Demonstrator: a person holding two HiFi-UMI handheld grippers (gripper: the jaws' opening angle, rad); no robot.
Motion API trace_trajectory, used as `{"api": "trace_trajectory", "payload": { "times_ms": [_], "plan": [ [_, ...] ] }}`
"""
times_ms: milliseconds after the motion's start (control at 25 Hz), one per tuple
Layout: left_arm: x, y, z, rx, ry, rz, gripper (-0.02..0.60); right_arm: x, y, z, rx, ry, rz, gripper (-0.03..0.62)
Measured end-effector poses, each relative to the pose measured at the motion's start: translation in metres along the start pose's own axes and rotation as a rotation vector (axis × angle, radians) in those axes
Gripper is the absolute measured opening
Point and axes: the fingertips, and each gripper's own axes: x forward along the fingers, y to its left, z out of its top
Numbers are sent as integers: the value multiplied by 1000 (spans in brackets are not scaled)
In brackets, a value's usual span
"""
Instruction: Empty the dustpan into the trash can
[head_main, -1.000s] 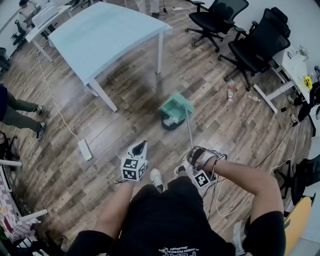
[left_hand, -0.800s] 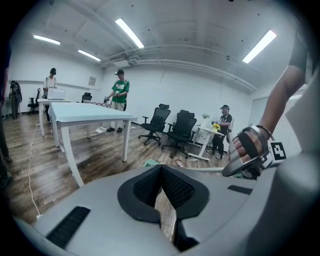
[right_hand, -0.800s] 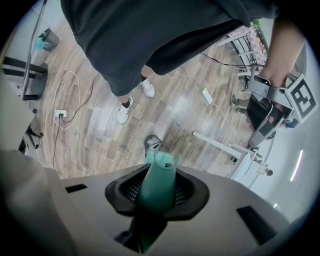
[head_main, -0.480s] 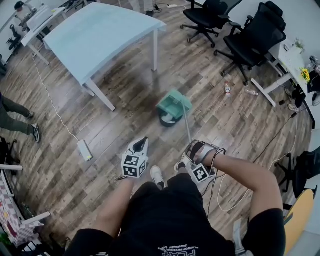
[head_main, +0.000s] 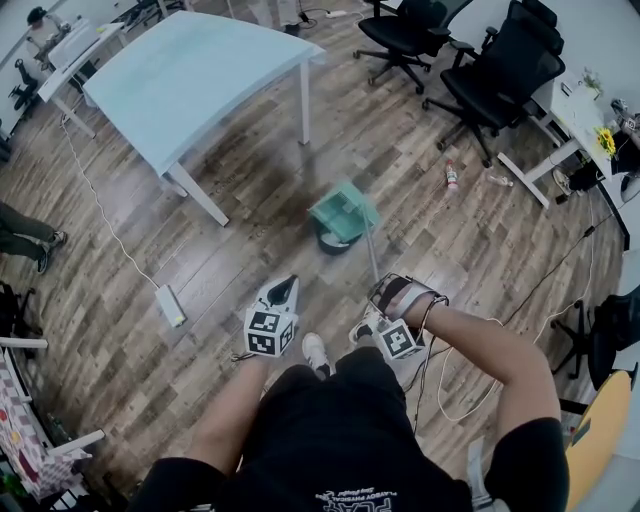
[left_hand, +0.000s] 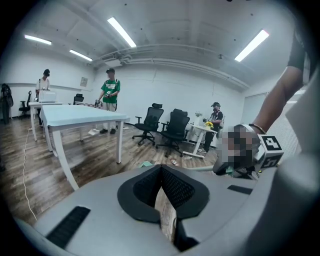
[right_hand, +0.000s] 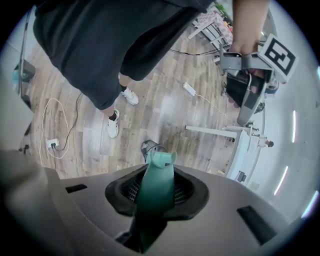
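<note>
One gripper does the work: dustpan poised over the trash can.
The right gripper (head_main: 383, 296) is clamped on the green handle (right_hand: 156, 192), holding the dustpan (head_main: 345, 210) just above the dark trash can (head_main: 338, 243) on the wood floor. The left gripper (head_main: 284, 288) hangs empty, jaws together. This looks like the tipping step. Next, the handle likely needs rolling so the contents slide out, with the pan's mouth kept over the rim.

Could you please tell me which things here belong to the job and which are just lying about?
Job: dustpan, trash can under it, right tool gripping the handle.
Lying about: bottle, power strip, table, office chairs.
</note>
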Motion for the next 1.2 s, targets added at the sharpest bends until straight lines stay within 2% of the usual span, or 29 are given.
{"api": "trace_trajectory", "payload": {
  "times_ms": [320,760,1080,1200],
  "plan": [
    [1,-2,4,10,0,-9,20,0,-30,-9,325,-32,-50,100],
    [8,1,14,16,-12,-11,20,-4,-59,-53,862,-31,-156,100],
    [18,-7,22,28,-13,-28,20,-11,-62,-94,1089,-10,-222,100],
    [22,-7,23,33,-11,-32,20,-14,-60,-117,1250,-4,-243,100]
  ]
}}
